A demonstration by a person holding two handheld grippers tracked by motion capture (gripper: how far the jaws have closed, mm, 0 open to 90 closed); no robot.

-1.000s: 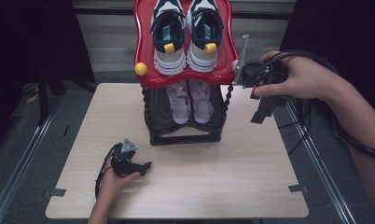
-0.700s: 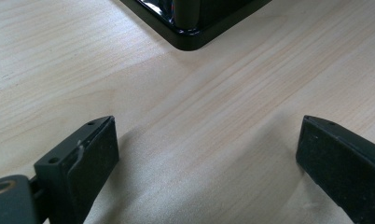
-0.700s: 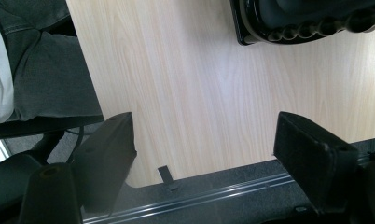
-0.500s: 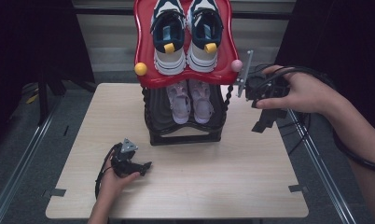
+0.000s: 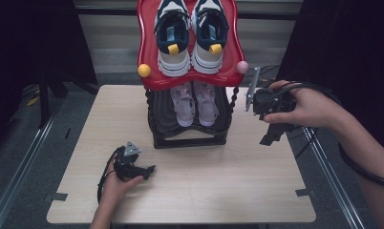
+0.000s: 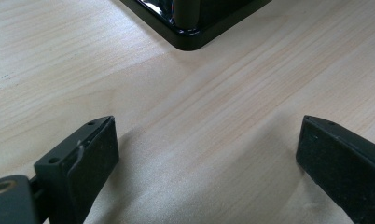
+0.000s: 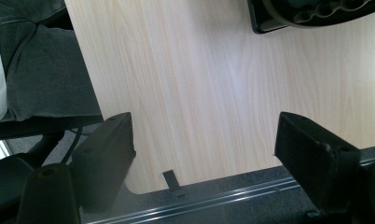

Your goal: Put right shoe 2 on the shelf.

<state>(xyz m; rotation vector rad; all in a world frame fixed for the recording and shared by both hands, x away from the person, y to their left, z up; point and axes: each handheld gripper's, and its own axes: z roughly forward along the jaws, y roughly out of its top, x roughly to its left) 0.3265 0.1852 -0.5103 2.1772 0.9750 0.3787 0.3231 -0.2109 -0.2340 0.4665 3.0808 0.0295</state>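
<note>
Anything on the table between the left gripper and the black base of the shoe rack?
Nothing: bare light wood table lies between the left gripper, jaws open, and the glossy black rack base, as the left gripper view shows; the high view agrees.

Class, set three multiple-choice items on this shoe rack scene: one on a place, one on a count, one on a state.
1. Where do the pale pink sandals sit?
A on the red top shelf
B on the black lower shelf
C on the table

2. How many shoes rest on the glossy red top shelf?
A two
B three
C four

3. How stands the right tool?
A shut on a shoe
B shut, empty
C open, empty

Key: 1 B, they lie under the red shelf; 2 A, one pair of navy-and-white sneakers; 3 C, its jaws stand wide apart over the wooden table.
</note>
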